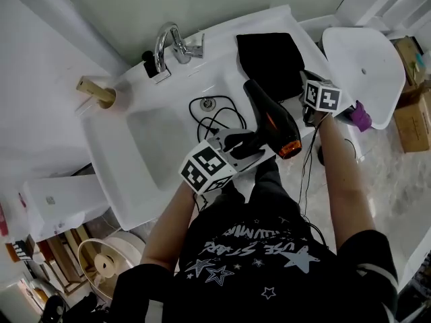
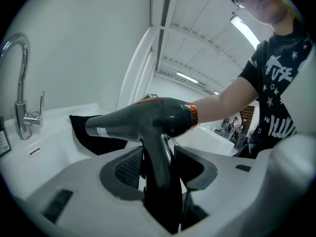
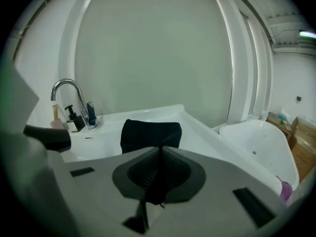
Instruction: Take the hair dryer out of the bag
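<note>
Two fingers of my left gripper pinch the handle of the hair dryer, one on each side. The handle stands upright between them and the barrel lies crosswise above the fingertips, its orange-ringed end to the right in the left gripper view. From the head view, the dryer hangs over the front right of the sink and is outside the black bag. The bag lies flat on the counter behind the dryer's nozzle end. A black cord loops in the basin by the drain. My right gripper has its fingers pressed together and faces the bag without touching it, just right of the dryer.
</note>
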### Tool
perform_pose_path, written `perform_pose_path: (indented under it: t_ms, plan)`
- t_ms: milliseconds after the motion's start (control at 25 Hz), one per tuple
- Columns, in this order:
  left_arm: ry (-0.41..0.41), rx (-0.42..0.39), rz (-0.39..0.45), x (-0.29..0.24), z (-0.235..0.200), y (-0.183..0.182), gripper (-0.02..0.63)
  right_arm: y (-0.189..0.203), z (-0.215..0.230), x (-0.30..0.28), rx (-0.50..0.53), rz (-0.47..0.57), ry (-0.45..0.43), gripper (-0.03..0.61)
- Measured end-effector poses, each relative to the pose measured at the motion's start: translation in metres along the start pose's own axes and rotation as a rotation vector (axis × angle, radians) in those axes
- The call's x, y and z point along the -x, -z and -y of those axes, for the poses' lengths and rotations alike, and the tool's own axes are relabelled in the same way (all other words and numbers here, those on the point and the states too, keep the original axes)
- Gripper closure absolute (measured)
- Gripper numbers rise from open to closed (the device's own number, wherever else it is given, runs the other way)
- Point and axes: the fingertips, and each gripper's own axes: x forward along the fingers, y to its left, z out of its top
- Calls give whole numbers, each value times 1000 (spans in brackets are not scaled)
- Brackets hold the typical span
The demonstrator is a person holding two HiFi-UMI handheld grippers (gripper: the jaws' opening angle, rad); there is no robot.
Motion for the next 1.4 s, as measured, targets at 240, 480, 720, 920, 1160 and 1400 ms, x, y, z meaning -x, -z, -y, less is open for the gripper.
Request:
perform_pose_path:
  t_ms: [240, 480, 720, 920, 1160, 1400]
  plan:
    - [-96, 62, 17, 12, -29, 0, 410, -2, -18, 35, -16, 58, -49, 554]
    - [-174, 82, 32, 13, -39, -5, 411, -3, -22, 65, 16, 98, -88, 554]
    - [-242, 123, 54, 15, -31, -6, 410, 21, -7, 79, -4, 85, -56, 524]
    - [-289, 145, 68, 15, -14, -5, 410, 33, -5, 98, -26, 89, -85, 494]
    - [-339, 126, 91, 14, 17, -10, 411, 36, -1, 138, -35, 139, -114, 506]
    - [-374, 119, 146, 11, 47, -18, 411, 39, -6, 184, -37, 199, -157, 537]
